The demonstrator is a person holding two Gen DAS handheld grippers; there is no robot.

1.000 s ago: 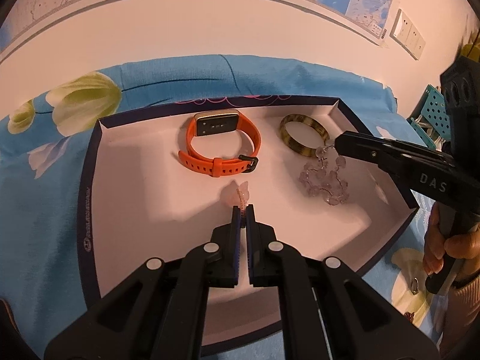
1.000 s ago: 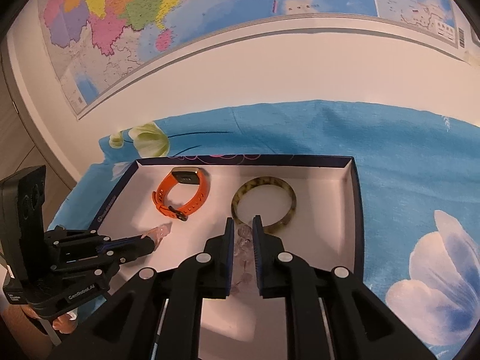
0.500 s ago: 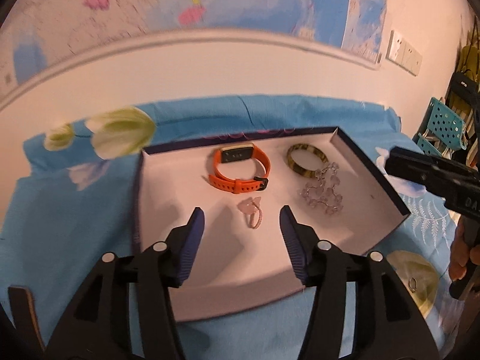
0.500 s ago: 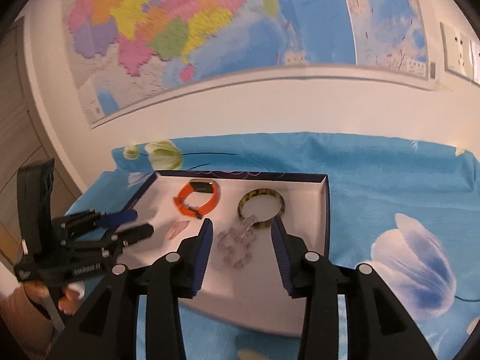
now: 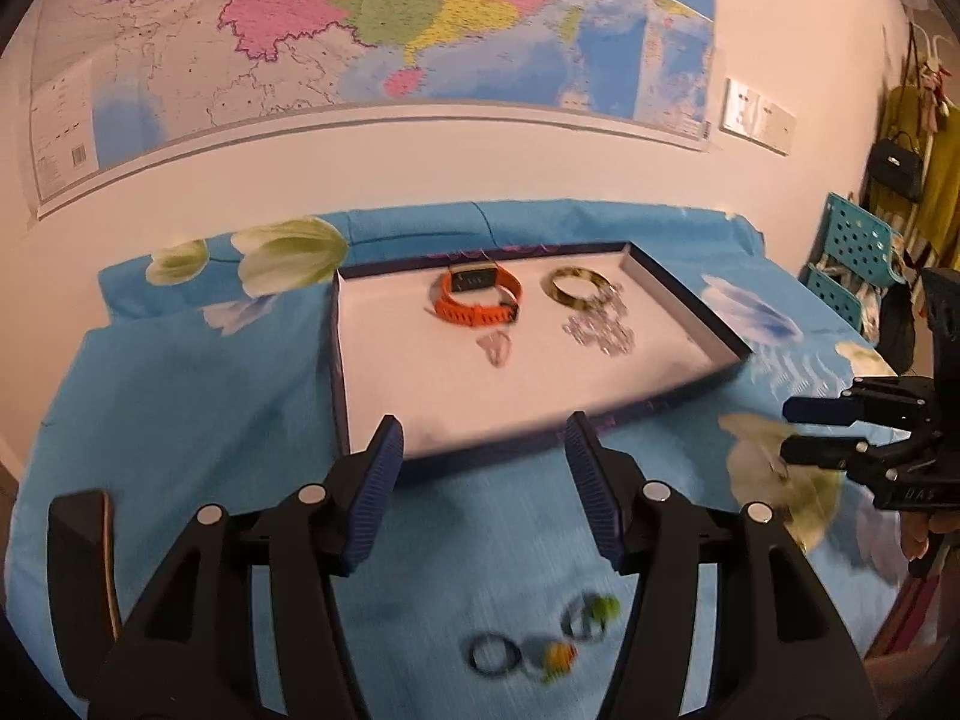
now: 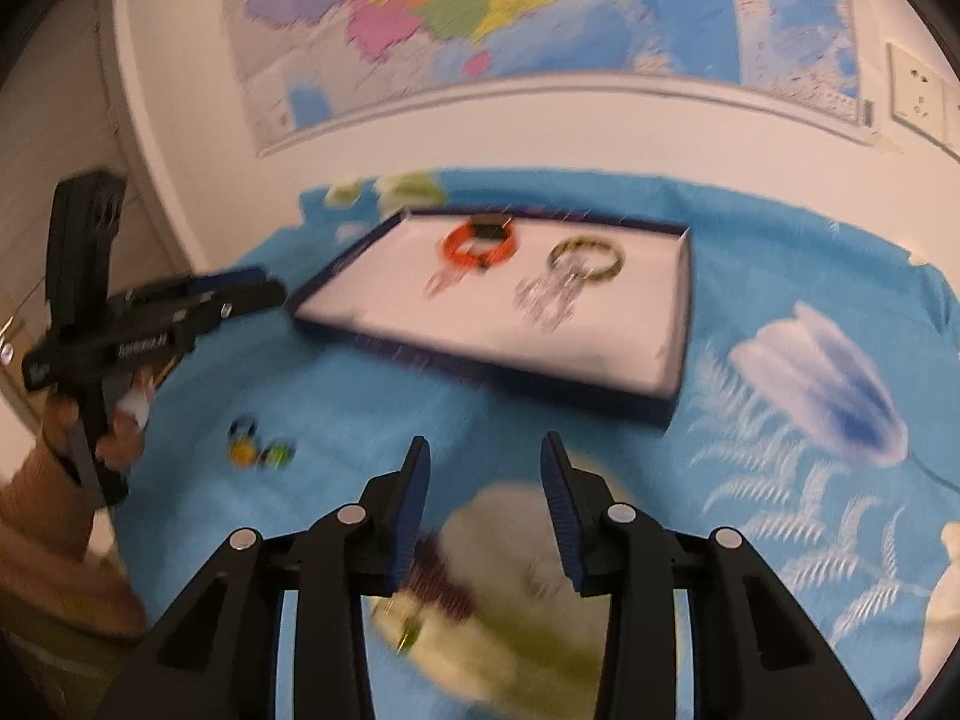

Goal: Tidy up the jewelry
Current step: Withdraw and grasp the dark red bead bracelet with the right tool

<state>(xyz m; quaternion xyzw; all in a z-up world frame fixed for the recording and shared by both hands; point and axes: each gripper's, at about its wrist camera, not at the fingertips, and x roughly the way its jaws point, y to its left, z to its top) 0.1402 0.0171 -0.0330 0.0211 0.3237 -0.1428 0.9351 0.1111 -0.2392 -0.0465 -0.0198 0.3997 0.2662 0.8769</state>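
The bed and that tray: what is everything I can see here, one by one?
Tray: one, dark blue rim, white inside, on the bedspread.
Watch: one, orange, back of tray.
Bangle: one, mottled yellow-brown, right of watch.
Clear bracelet: one, see-through, touching the bangle's near side.
Pink charm: one, pale pink, in front of watch.
Rings: about three, blurred, dark with orange and green bits, on the bedspread outside the tray.
Bedspread: one, blue with pale flowers.
Map: one, multicoloured, on the wall.
Left gripper: black, blue pads, open, empty.
Right gripper: same, open, empty.
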